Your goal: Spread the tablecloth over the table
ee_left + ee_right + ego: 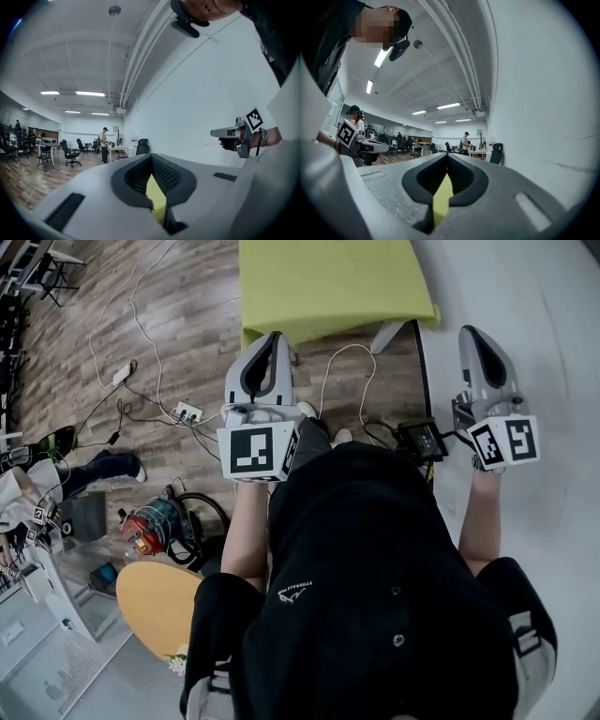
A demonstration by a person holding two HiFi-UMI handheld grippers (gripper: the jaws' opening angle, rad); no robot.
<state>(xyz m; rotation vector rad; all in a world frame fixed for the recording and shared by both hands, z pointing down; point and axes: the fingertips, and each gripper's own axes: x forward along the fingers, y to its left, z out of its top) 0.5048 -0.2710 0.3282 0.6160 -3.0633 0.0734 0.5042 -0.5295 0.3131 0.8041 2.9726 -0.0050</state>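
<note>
What is being hidden or cut off: the person's dark top is filling the lower head view and covering the floor below, and the frame's top edge is cutting off the far end of the table.
Hard to make out: a yellow-green sliver is showing in the slit of each gripper view. I cannot tell whether it is the cloth.
Tablecloth: yellow-green, it is lying flat on the table ahead, with its near edge hanging over.
Left gripper: it is hovering in the air with its jaws drawn together to a thin slit, and no cloth is hanging from it.
Right gripper: it is hovering level with the left, well apart from it. Its jaws are likewise pressed nearly closed, with nothing trailing.
Around: white cables and a power strip are lying on the wooden floor. A cable reel is sitting just beside a round wooden board.
In the way: a black box is sitting between the person and the table.
</note>
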